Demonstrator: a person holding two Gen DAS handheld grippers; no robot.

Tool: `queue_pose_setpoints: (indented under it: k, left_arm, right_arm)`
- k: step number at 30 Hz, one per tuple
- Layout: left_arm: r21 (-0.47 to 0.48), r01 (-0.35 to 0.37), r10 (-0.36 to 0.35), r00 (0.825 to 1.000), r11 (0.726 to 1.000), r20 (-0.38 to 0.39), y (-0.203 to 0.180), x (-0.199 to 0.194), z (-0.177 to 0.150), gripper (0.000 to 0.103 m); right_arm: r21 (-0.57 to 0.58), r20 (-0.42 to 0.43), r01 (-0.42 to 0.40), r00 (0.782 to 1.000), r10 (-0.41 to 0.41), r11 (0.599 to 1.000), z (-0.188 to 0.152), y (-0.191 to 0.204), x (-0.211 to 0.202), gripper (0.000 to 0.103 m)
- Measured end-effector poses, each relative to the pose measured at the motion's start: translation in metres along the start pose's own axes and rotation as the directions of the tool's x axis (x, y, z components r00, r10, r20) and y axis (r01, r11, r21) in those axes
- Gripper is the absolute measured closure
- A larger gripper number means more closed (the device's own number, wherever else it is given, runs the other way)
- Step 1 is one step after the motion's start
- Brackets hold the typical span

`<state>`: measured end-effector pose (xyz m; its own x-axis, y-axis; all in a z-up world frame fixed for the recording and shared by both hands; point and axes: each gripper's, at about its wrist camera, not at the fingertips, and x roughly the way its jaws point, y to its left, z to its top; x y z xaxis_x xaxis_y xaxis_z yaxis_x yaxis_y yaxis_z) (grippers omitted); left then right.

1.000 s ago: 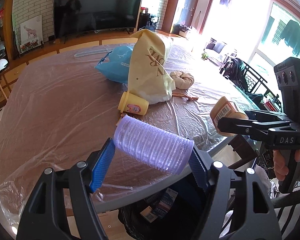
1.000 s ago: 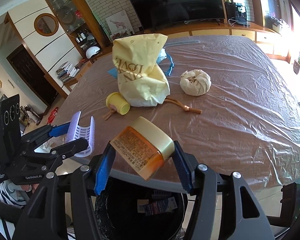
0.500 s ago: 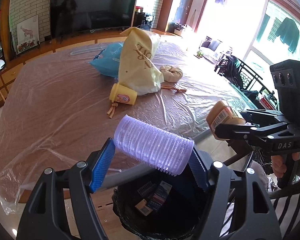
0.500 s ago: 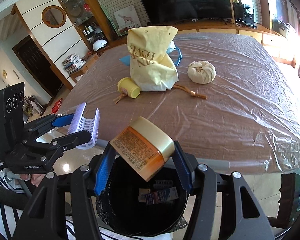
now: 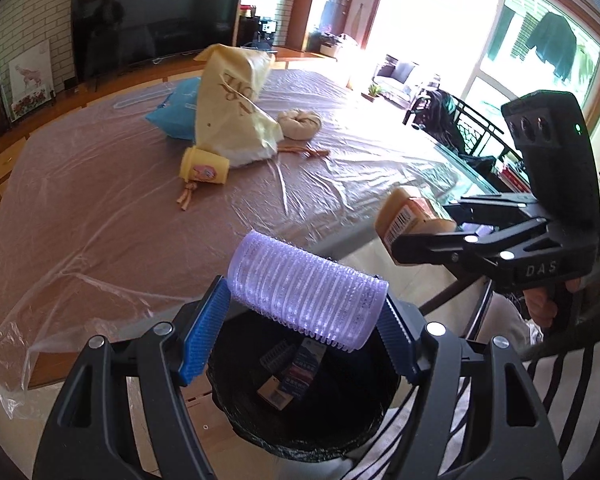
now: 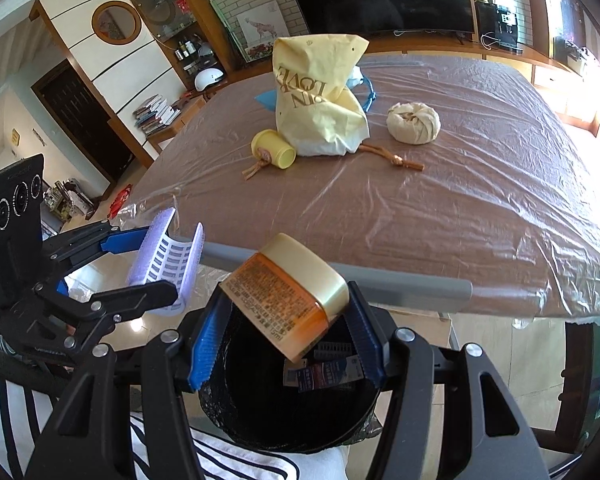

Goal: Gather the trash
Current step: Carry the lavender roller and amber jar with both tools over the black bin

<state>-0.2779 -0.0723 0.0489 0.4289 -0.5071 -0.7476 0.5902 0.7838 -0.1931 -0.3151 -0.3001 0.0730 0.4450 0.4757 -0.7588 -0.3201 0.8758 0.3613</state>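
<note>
Black bin [image 5: 300, 436] now fully below roller [image 5: 306, 294] (table [image 5: 100, 216] receded).

You hold both tools over the bin [image 6: 260, 412], which stands on the floor just before the near edge of the surface [image 6: 460, 208]. Above the bin, the left tool [image 5: 304, 332] carries the hair roller [image 5: 304, 296], and the right tool [image 6: 284, 340] carries the jar [image 6: 288, 292], to the right of the roller. Some packets [image 6: 324, 372] lie in the bin. Farther from the bin, on the surface, stands the paper bag [image 6: 320, 100]; the cup [image 6: 272, 154] lies to its left, the cloth bundle [image 6: 414, 122] to its right.
</note>
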Motion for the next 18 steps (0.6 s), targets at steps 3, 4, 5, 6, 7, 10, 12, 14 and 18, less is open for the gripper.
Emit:
queue_pose_setpoints:
  k: [3,4,5,6,7,10,12,14,18]
  left_arm:
    - [0.014,0.007,-0.007,1.0,1.0,-0.016,-0.004,0.002,-0.004,0.031]
    - [0.017,0.01,-0.01,1.0,1.0,-0.022,-0.005,0.002,-0.005,0.031]
    - [0.018,0.013,-0.012,1.0,1.0,-0.026,-0.005,0.003,-0.006,0.031]
    - [0.018,0.016,-0.015,0.999,1.0,-0.03,-0.005,0.003,-0.008,0.031]
    - [0.019,0.019,-0.018,0.999,1.0,-0.036,-0.006,0.004,-0.009,0.031]
    - [0.027,0.022,-0.021,0.998,0.999,-0.053,-0.009,0.007,-0.013,0.031]
    - [0.032,0.023,-0.021,0.998,0.999,-0.063,-0.01,0.009,-0.017,0.031]
    - [0.029,0.026,-0.023,0.997,0.999,-0.077,-0.01,0.014,-0.019,0.031]
    - [0.025,0.022,-0.019,0.994,0.999,-0.105,-0.01,0.021,-0.025,0.031]
  right_arm:
    - [-0.005,-0.012,0.004,1.0,-0.004,1.0,-0.004,0.0,0.0,0.046]
    - [-0.007,-0.016,0.004,1.0,-0.004,1.0,-0.005,0.0,0.001,0.046]
    - [-0.01,-0.021,0.003,1.0,-0.004,1.0,-0.006,0.0,0.001,0.046]
    - [-0.012,-0.027,0.003,1.0,-0.003,1.0,-0.008,0.001,0.002,0.046]
    - [-0.014,-0.033,0.002,0.999,-0.002,1.0,-0.009,0.001,0.002,0.046]
    - [-0.022,-0.049,-0.001,0.999,0.0,1.0,-0.013,0.002,0.005,0.046]
    - [-0.022,-0.056,-0.002,0.998,0.0,1.0,-0.015,0.003,0.007,0.046]
    - [-0.02,-0.063,-0.005,0.998,0.004,1.0,-0.017,0.003,0.009,0.046]
    - [-0.021,-0.079,-0.005,0.997,0.003,1.0,-0.023,0.007,0.015,0.046]
